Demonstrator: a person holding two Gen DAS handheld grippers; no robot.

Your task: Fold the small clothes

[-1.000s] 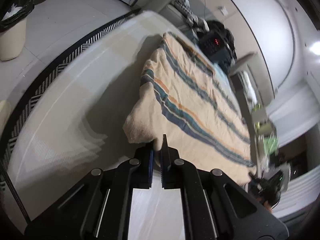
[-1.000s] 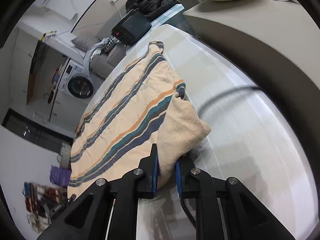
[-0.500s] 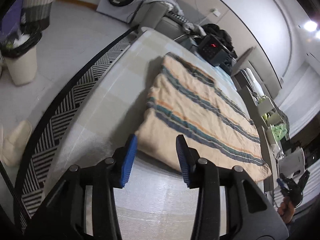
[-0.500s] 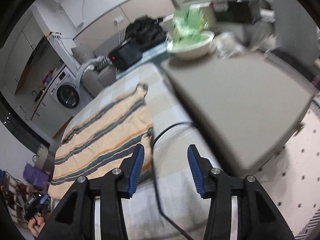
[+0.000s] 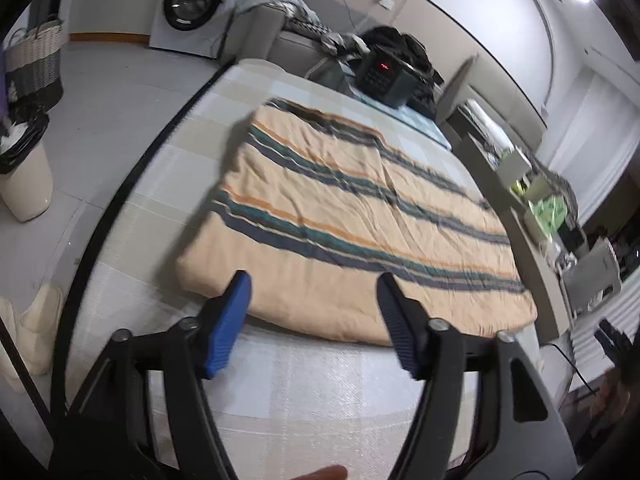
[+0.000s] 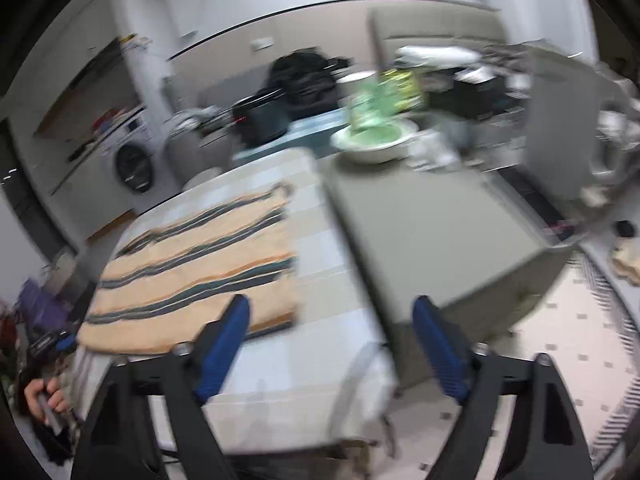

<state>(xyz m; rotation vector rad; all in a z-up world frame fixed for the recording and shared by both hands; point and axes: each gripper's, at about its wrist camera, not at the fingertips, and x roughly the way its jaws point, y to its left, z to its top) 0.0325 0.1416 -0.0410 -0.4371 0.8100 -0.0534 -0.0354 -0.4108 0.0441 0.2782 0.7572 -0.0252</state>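
A peach cloth with dark blue, teal and orange stripes lies folded flat on the pale checked table. My left gripper hovers above the cloth's near edge, its jaws opening, with nothing pressed between the blue pads. In the blurred right wrist view the same cloth lies to the left. My right gripper is lifted clear of it, over the table's right end. Its jaws are also opening and hold nothing.
A grey side table with a green-filled bowl stands to the right. A black device with a red display sits beyond the cloth. A washing machine, a bin and a basket stand on the floor.
Both grippers let go of the cloth's near corners, opened wide and drew up and back. The cloth now lies flat on the table. The right wrist view swung toward the side table.
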